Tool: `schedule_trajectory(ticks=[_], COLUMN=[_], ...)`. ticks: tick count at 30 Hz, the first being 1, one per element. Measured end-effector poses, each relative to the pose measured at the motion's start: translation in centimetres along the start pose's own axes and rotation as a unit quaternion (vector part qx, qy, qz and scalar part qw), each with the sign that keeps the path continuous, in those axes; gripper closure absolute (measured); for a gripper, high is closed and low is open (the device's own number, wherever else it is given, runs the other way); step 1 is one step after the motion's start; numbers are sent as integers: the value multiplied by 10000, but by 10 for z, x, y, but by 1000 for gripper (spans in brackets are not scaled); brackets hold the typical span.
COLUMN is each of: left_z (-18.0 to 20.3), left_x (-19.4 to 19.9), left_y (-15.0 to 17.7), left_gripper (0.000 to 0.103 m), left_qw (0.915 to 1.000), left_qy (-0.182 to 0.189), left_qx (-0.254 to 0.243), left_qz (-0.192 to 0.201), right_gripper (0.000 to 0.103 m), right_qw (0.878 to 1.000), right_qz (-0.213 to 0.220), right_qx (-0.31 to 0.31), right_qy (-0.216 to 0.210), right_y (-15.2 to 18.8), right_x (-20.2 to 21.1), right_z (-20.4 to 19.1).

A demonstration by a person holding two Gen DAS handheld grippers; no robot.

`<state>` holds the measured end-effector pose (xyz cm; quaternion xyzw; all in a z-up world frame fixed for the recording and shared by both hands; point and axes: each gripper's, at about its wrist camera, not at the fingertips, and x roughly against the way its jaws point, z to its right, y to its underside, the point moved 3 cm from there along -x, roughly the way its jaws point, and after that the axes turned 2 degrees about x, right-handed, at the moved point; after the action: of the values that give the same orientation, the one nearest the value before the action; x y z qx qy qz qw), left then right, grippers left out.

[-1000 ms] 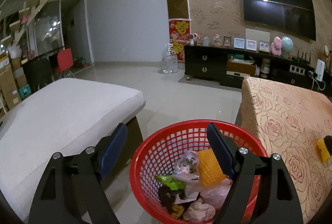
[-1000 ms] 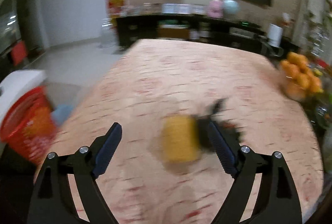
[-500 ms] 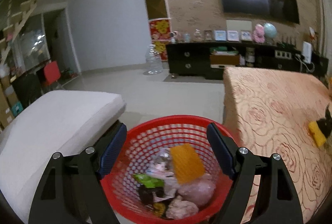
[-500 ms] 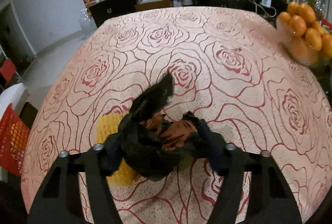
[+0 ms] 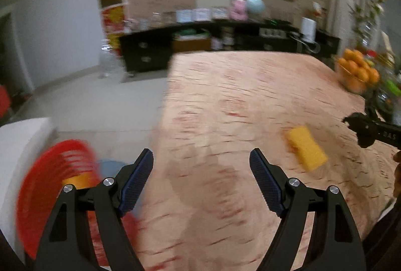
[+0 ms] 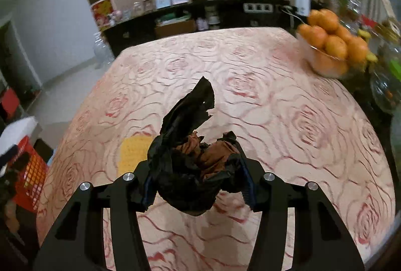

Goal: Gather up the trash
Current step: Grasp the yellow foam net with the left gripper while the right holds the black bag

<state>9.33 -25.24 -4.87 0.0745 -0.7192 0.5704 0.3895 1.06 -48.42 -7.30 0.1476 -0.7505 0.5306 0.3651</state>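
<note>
Trash is what the right gripper (image 6: pixel 198 185) has hold of: a crumpled black bag (image 6: pixel 188 145) with something brown bunched inside. Its jaws have just been closing, and now they squeeze the wad from both sides, with a loose black flap poking up past the tips. It seems to hang just above the rose-patterned table (image 6: pixel 288 120), probably so it can be carried off without dragging on the cloth.

A yellow sponge (image 5: pixel 307 148) lies flat on the table, just beside the bag in the right view and to its left. That looks like the reason the left gripper (image 5: pixel 201 178) is over the table with its jaws spread wide and nothing between them, the sponge ahead and to its right.

The red basket (image 5: pixel 50 195) stands on the floor by the table's near corner, with trash already in it, close enough for either hand to drop into. A bowl of oranges (image 6: pixel 330 45) sits at the far corner, well apart from the work.
</note>
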Motion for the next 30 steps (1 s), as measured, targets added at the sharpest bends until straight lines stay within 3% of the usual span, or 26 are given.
schedule_trajectory(ticks=[4,15,18,24,30], left_z=[51,124,131,135,113], left_x=[-37,-112,-120,-112,-76], left_y=[-8,-13,-4,-1,3], left_gripper=[27,29,54,78,81], left_qw=[9976,9827,9779,9775,9825], left_qy=[607,1435,1548,1605,1467], left_qx=[-160,-684,-790,-927,-694], left_qz=[-293,-947,-1162,-1007,-918], right_gripper=[51,51,51,51,51], right_qw=[9994,9945,9935,9901,9933], right_qz=[-5,-226,-281,-445,-231], right_qx=[-292,-771,-856,-1064,-960], right_qy=[197,673,702,800,608], right_y=[-2,10,17,34,36], right_x=[4,2,5,9,22], right_z=[21,49,50,58,48])
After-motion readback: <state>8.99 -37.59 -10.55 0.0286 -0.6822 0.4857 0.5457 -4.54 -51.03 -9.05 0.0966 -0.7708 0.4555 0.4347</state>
